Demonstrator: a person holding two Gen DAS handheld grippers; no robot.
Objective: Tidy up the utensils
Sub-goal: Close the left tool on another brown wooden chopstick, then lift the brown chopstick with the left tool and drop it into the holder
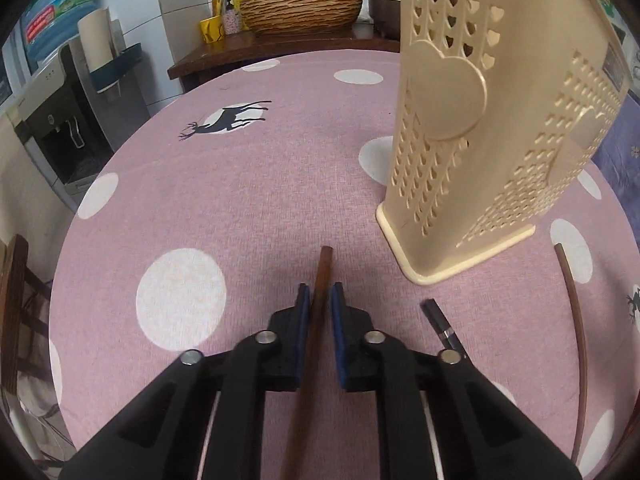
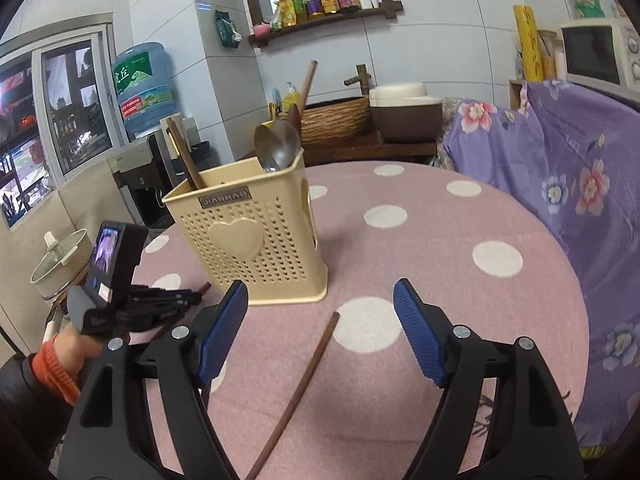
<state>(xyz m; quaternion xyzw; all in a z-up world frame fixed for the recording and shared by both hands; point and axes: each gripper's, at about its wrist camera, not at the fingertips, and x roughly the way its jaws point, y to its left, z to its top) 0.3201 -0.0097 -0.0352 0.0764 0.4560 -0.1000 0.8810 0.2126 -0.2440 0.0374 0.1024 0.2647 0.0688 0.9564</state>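
A cream perforated utensil holder (image 1: pixel 472 120) (image 2: pixel 256 232) stands on the pink dotted tablecloth. It holds a metal spoon (image 2: pixel 276 148) and a dark wooden chopstick (image 2: pixel 186 156). My left gripper (image 1: pixel 320 300) has its blue pads on either side of a brown chopstick (image 1: pixel 322 276) that lies on the cloth, with small gaps showing. The left gripper also shows in the right wrist view (image 2: pixel 192 296). My right gripper (image 2: pixel 320 304) is open wide over a second brown chopstick (image 2: pixel 304 380) lying on the cloth, also seen in the left wrist view (image 1: pixel 576 320).
A round table (image 2: pixel 460 300) carries everything. A wooden counter with a woven basin (image 1: pixel 300 10), yellow cup and soap bottle lies behind. A water dispenser (image 1: pixel 60 120) stands at left. A purple floral cloth (image 2: pixel 580 200) covers furniture at right. A pot (image 2: pixel 60 256) sits left of the table.
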